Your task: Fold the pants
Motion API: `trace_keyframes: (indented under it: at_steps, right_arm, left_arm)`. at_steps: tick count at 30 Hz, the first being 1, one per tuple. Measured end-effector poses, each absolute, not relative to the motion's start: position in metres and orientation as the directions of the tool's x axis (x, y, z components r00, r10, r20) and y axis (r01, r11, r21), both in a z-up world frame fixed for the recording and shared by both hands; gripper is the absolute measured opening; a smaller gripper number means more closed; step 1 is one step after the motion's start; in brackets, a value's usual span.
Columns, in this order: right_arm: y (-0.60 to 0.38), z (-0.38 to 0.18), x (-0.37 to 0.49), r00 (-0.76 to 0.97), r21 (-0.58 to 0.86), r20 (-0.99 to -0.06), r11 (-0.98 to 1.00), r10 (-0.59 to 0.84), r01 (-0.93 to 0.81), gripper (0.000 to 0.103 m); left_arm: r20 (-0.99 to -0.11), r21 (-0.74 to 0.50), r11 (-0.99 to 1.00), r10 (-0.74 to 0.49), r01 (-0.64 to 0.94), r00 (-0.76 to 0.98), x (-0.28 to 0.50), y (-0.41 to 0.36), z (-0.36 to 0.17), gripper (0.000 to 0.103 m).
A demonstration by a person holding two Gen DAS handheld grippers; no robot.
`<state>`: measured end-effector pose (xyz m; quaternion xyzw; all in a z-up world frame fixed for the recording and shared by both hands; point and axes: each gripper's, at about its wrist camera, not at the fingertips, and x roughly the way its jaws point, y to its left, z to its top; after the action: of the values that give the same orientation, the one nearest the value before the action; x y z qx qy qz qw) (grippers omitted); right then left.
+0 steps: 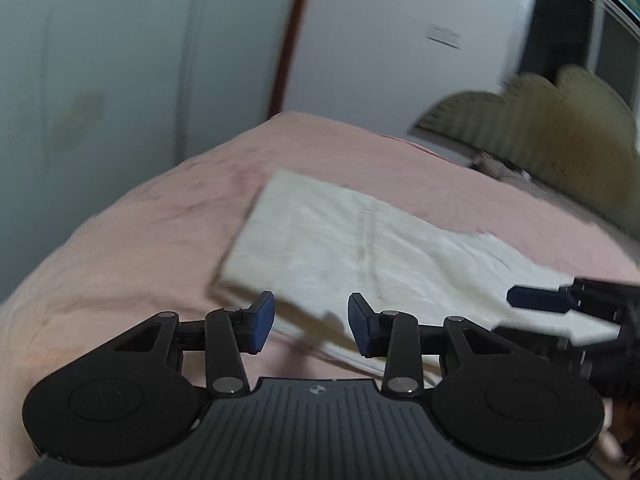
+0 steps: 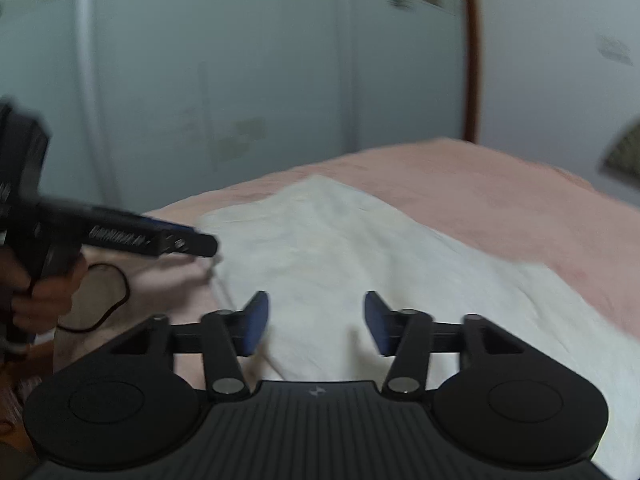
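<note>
Cream cloth: the pants, lying flat as a long strip on the bed, partly folded by my reading; a lengthwise seam shows along the middle.
Bed: pink sheet under the pants, bare all round them.
Left tongs: released, jaws spread, nothing between them; I hold them just above the near edge of the pants.
Right tongs: released too, empty, hovering over the pants nearer the other end.
Step in hand: I judge both tongs are set to take the near edge for the next fold.
How to do it well: pinch every layer at the edge, both ends alike, lift together, carry across, lay edges even; thin cloth may slip or drag the sheet.
Cable: black loop on the sheet, beside the pants.
Room: pale walls beyond the bed; brown trim strip; tan fan-shaped thing past the pants, blurred.
</note>
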<state>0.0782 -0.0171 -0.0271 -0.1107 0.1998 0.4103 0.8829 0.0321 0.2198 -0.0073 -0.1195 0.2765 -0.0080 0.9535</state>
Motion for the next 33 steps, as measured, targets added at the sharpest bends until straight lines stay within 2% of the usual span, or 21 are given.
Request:
trace_keyframes:
  at_steps: [4, 9, 11, 13, 14, 15, 17, 19, 22, 24, 26, 29, 31, 33]
  right_arm:
    - [0.028, -0.034, 0.067, 0.592, -0.204, -0.439, 0.567, 0.675, -0.798, 0.056]
    - [0.062, -0.049, 0.068, 0.599, -0.309, -0.464, 0.514, 0.653, -0.8, 0.053]
    - [0.068, -0.055, 0.074, 0.584, -0.301, -0.491, 0.503, 0.646, -0.81, 0.037]
    - [0.072, -0.059, 0.078, 0.569, -0.276, -0.506, 0.503, 0.649, -0.819, 0.026]
    - [0.073, -0.059, 0.078, 0.563, -0.27, -0.506, 0.5, 0.653, -0.823, 0.022]
    - [0.073, -0.059, 0.078, 0.559, -0.267, -0.507, 0.497, 0.656, -0.826, 0.019]
    - [0.073, -0.057, 0.076, 0.552, -0.266, -0.506, 0.489, 0.663, -0.831, 0.011]
    - [0.075, -0.056, 0.074, 0.542, -0.262, -0.506, 0.479, 0.671, -0.838, 0.011]
    - [0.08, -0.055, 0.075, 0.514, -0.226, -0.504, 0.468, 0.694, -0.854, 0.011]
    - [0.088, -0.06, 0.072, 0.512, -0.242, -0.538, 0.459, 0.67, -0.855, 0.011]
    - [0.081, -0.061, 0.071, 0.516, -0.234, -0.532, 0.469, 0.672, -0.852, 0.013]
    - [0.049, -0.04, 0.069, 0.503, -0.148, -0.508, 0.505, 0.699, -0.851, 0.014]
    - [0.01, -0.025, 0.064, 0.537, -0.097, -0.453, 0.56, 0.711, -0.823, 0.014]
    - [-0.033, -0.016, 0.061, 0.613, -0.074, -0.418, 0.648, 0.67, -0.758, 0.014]
  left_arm:
    - [-0.544, -0.42, 0.899, -0.139, -0.125, 0.827, 0.039, 0.249, -0.011, 0.044]
    - [-0.491, -0.459, 0.882, -0.154, -0.104, 0.857, 0.039, 0.252, -0.003, 0.043]
    - [-0.483, -0.464, 0.88, -0.158, -0.099, 0.861, 0.039, 0.251, -0.003, 0.037]
    - [-0.495, -0.467, 0.878, -0.162, -0.105, 0.853, 0.044, 0.25, -0.005, 0.022]
    - [-0.508, -0.473, 0.873, -0.163, -0.116, 0.846, 0.047, 0.25, -0.009, 0.019]
    - [-0.517, -0.479, 0.868, -0.16, -0.13, 0.841, 0.047, 0.251, -0.011, 0.011]
    - [-0.521, -0.498, 0.854, -0.152, -0.154, 0.84, 0.047, 0.255, -0.017, 0.008]
    - [-0.509, -0.508, 0.845, -0.137, -0.168, 0.85, 0.043, 0.259, -0.02, 0.007]
    - [-0.507, -0.467, 0.865, -0.089, -0.186, 0.857, 0.038, 0.258, -0.019, 0.007]
    - [-0.538, -0.45, 0.87, -0.082, -0.203, 0.839, 0.042, 0.257, -0.023, 0.007]
    - [-0.57, -0.421, 0.882, -0.075, -0.213, 0.818, 0.047, 0.255, -0.028, 0.009]
    - [-0.56, -0.372, 0.902, -0.03, -0.218, 0.828, 0.042, 0.25, -0.022, 0.022]
    - [-0.548, -0.322, 0.916, 0.026, -0.239, 0.836, 0.037, 0.247, -0.015, 0.04]
    - [-0.508, -0.262, 0.922, 0.119, -0.285, 0.853, 0.028, 0.242, -0.005, 0.038]
